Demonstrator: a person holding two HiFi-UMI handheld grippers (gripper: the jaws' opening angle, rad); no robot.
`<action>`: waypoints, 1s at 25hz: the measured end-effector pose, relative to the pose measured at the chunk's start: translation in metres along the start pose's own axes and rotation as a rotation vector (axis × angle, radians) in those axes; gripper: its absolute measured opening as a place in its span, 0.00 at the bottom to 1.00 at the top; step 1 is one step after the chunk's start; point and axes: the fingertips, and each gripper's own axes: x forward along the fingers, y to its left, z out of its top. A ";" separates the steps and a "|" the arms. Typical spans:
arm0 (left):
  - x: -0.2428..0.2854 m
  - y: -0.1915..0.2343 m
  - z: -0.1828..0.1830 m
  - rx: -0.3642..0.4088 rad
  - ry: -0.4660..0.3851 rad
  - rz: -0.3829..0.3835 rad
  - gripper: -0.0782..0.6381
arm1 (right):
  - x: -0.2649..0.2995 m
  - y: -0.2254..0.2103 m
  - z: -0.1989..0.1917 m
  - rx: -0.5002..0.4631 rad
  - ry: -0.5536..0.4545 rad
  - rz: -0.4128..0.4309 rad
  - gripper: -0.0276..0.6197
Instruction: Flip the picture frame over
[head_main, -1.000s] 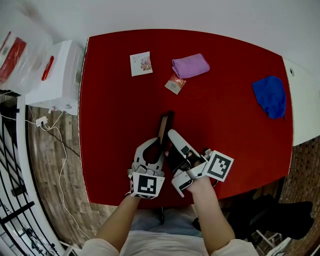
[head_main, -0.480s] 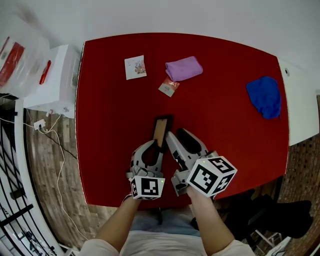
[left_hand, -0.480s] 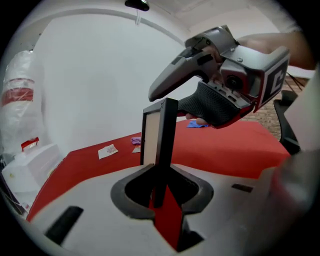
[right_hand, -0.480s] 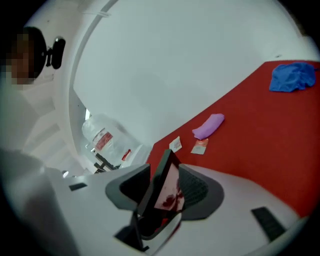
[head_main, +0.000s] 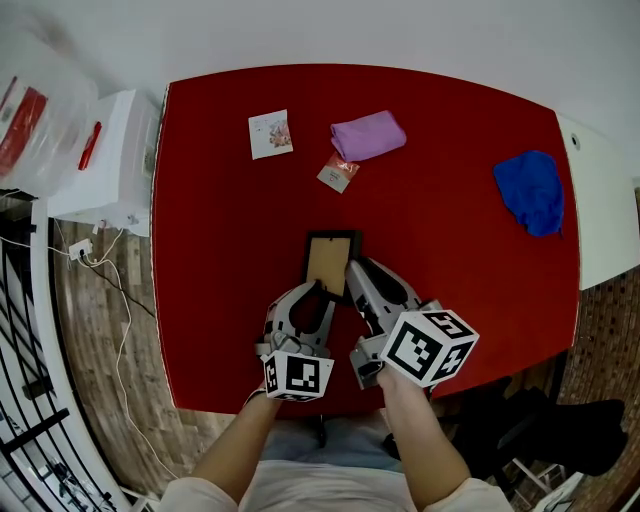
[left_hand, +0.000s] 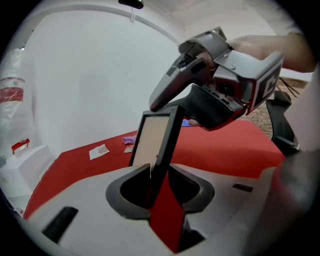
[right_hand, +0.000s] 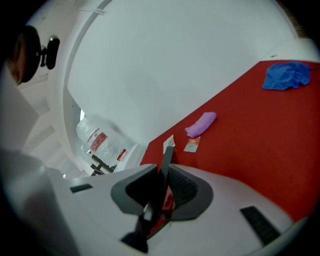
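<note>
The picture frame, black-rimmed with a tan face toward me, stands tilted on the red table, just beyond both grippers. My left gripper straddles its near lower edge. In the left gripper view the frame rises between my left gripper's jaws, with red table showing beside it. These jaws have just been opening and do not press it. My right gripper has just been closing on the frame's right edge. That edge runs between the jaws of my right gripper. The right gripper also shows against the frame's top corner.
At the table's far side lie a small printed card, a purple cloth and a small sachet. A blue cloth lies at the right. A white box and a plastic bag stand off the table's left edge.
The frame has swung from edge-on to showing its tan face. My right gripper rolled, bringing its marker cube upward, and shifted along the frame. The left gripper stayed put.
</note>
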 end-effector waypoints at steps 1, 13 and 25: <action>-0.003 -0.002 0.000 -0.004 -0.006 -0.015 0.25 | 0.000 -0.004 0.000 0.018 0.003 0.005 0.15; -0.005 0.064 -0.033 -0.630 0.144 -0.075 0.25 | 0.001 -0.059 0.000 -0.022 0.060 -0.010 0.14; 0.014 0.065 -0.045 -0.603 0.265 -0.020 0.19 | 0.015 -0.103 -0.034 -0.161 0.127 -0.168 0.10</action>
